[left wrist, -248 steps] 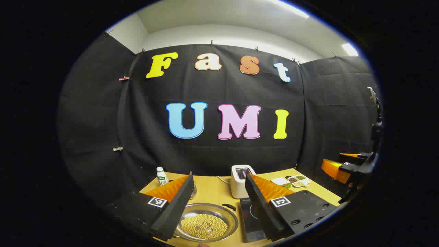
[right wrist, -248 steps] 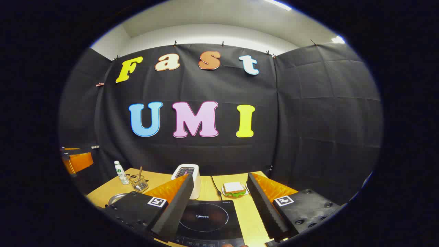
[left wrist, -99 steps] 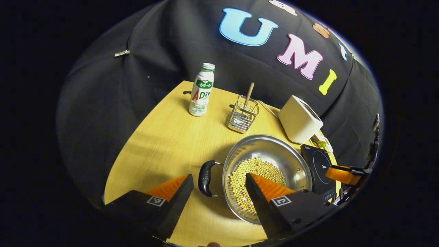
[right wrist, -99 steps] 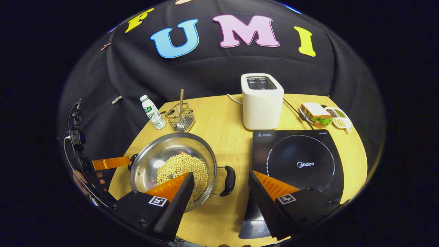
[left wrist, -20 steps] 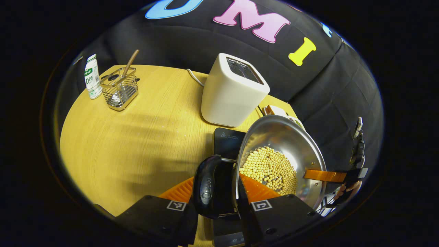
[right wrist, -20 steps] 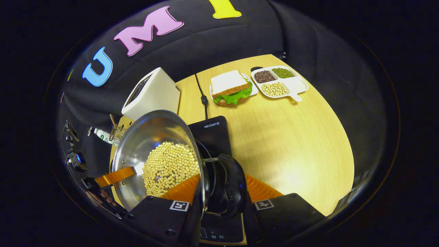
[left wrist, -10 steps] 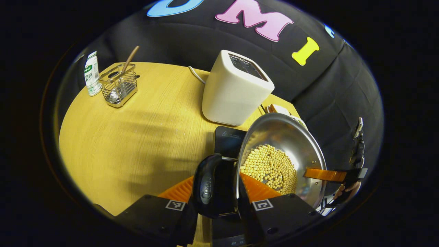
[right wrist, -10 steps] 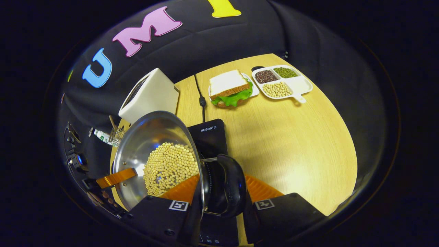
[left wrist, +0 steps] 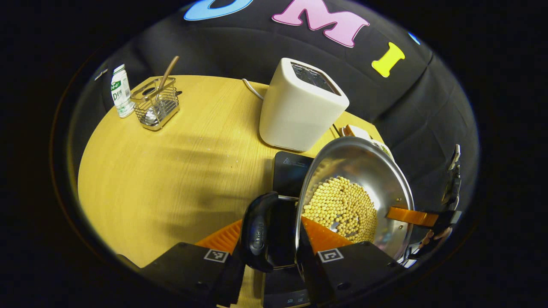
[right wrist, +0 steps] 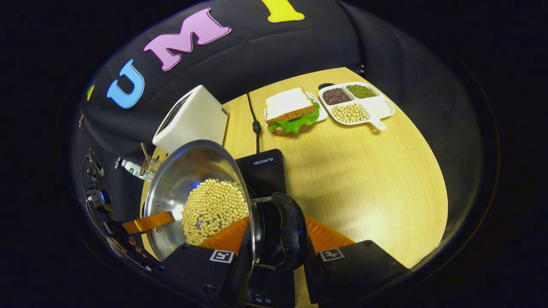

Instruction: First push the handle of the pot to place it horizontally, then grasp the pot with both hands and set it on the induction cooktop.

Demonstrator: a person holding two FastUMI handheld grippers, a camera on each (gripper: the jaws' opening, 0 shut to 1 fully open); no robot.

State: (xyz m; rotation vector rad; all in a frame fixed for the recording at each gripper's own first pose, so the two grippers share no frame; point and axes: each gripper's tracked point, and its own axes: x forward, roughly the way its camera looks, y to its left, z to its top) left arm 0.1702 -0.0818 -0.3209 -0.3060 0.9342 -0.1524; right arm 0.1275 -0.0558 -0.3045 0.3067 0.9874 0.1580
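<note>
Both our grippers are clamped on the pot: left gripper (left wrist: 269, 252) pinches one black side handle (left wrist: 256, 233), right gripper (right wrist: 275, 252) the opposite handle (right wrist: 290, 233). Between them the steel pot (left wrist: 364, 171), holding loose beans (left wrist: 340, 207), hangs over the induction cooktop (left wrist: 289, 173). We judge it rigid, heavy and slick, so hold the handles level.
</note>
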